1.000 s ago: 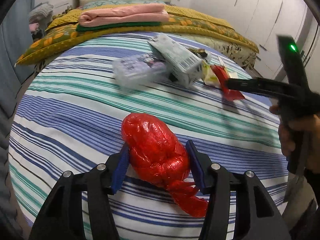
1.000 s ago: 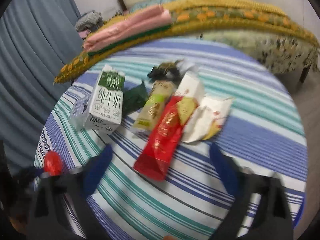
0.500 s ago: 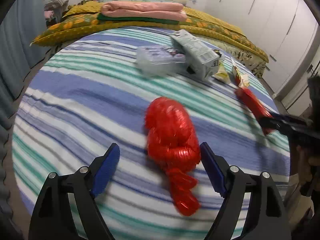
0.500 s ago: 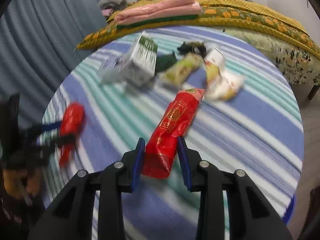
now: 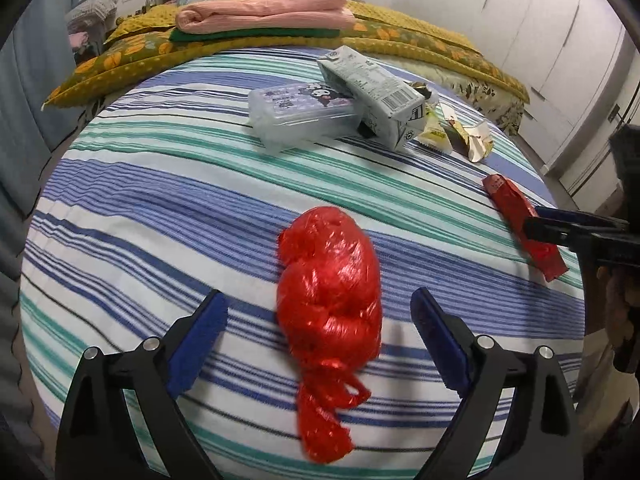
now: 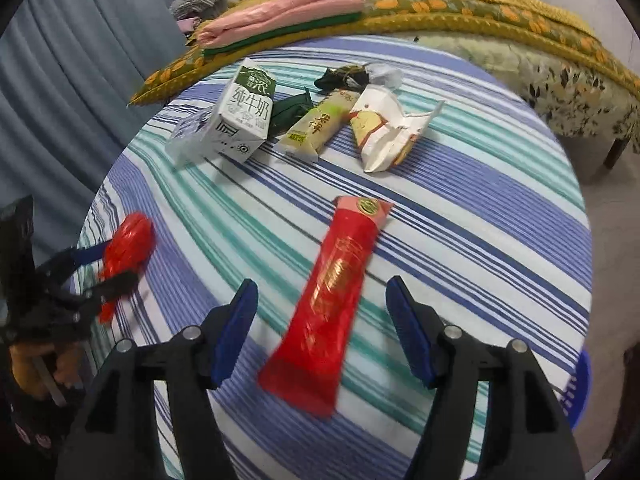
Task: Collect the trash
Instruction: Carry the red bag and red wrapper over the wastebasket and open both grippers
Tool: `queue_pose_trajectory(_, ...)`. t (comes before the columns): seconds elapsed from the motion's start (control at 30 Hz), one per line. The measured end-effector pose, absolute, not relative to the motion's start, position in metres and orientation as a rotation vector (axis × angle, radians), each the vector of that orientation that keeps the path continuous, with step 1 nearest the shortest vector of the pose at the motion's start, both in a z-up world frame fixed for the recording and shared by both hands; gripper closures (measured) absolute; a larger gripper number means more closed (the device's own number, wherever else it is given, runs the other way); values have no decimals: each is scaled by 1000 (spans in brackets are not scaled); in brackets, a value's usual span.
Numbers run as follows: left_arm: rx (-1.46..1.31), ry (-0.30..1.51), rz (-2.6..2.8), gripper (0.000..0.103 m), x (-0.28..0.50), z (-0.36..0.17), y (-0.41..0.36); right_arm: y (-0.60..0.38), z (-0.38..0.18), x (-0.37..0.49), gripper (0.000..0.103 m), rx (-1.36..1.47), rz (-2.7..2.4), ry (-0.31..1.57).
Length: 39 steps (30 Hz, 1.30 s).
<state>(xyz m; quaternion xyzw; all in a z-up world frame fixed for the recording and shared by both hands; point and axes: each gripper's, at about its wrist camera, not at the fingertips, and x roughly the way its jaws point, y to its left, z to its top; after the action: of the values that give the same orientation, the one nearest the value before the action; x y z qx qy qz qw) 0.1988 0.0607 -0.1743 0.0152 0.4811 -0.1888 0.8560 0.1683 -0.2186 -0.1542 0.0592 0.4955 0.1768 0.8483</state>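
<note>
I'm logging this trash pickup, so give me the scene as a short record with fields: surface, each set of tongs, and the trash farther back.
surface: striped cloth
left tongs: jaws opening, red plastic bag between them, pads clear of it
right tongs: jaws opening, red wrapper between them, not pressed
farther back: milk carton, clear plastic box, green snack wrapper, torn white wrapper

Red plastic bag (image 5: 330, 280): knotted, crumpled, lying on striped worktop (image 5: 160, 200). Red foil wrapper (image 6: 336, 280): long, flat, lying lengthwise. Milk carton (image 6: 244, 116): on its side, touching clear plastic box (image 5: 300, 116). Green-yellow wrapper (image 6: 318, 124) and torn white wrapper (image 6: 384, 128): beside carton.
</note>
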Motion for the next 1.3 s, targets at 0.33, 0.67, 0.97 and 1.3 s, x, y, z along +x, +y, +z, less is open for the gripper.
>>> queue_pose_trajectory(0.33,48,990,-406,61,191,-168,43,-242,-144,143,91,183,389,1001)
queue_pose_trajectory(0.67,20,941,-570,61,154,-136,-42,-314,-121,98,91,258,338,899)
queue_pose_trajectory(0.97,86,959,-830,61,106,-127,-194,-452,-158,59,91,284,38,919)
queue_pose_trajectory(1.3,208,1034,-950,60,85,-173,-336,-541,-219,33,91,412,-100,943)
